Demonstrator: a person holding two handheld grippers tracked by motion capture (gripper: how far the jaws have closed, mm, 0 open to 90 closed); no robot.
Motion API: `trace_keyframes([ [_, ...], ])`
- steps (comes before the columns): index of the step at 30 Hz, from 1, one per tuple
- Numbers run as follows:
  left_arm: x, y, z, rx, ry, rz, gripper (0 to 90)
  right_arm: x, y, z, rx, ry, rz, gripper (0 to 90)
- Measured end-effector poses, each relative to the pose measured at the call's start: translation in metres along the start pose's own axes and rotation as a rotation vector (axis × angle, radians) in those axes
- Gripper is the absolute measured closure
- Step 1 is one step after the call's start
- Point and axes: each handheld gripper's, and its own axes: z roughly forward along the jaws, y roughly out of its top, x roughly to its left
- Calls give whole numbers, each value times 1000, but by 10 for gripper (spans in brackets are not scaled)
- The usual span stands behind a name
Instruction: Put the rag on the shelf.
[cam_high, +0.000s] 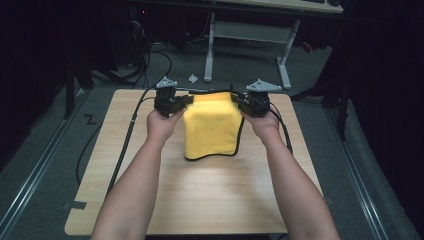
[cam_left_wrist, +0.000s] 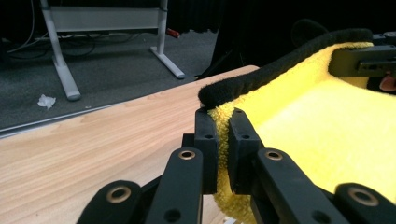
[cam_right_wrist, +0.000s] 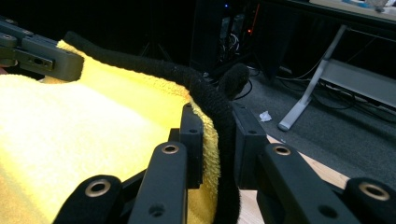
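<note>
Yellow terry-cloth towel with black piped edging (cam_high: 212, 127) hangs folded over the middle-far part of the light wooden table (cam_high: 200, 200), its lower edge resting on the top, its upper corners pinched: left gripper (cam_high: 186, 100) clenched on the left corner, right gripper (cam_high: 237, 101) clenched on the right corner across the black trim. Looks soft, light and floppy, not fragile, so it sags between the grips. The thick hem at the corners is likely the best hold, less slip than plain pile.
</note>
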Motion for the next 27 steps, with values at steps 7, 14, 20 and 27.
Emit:
trace_keyframes([
  [7, 4, -10, 3, 15, -7, -17, 837, -3, -3, 5, 18, 17, 37, 776],
  [14, 8, -17, 6, 32, -25, -35, 838, -11, -8, 10, 43, 61, 76, 776],
  [20, 10, -20, 8, 46, -31, -39, 841, -15, -13, 12, 61, 100, 99, 777],
  [27, 15, -33, 11, 56, -44, -63, 841, -17, -25, 17, 83, 144, 104, 776],
])
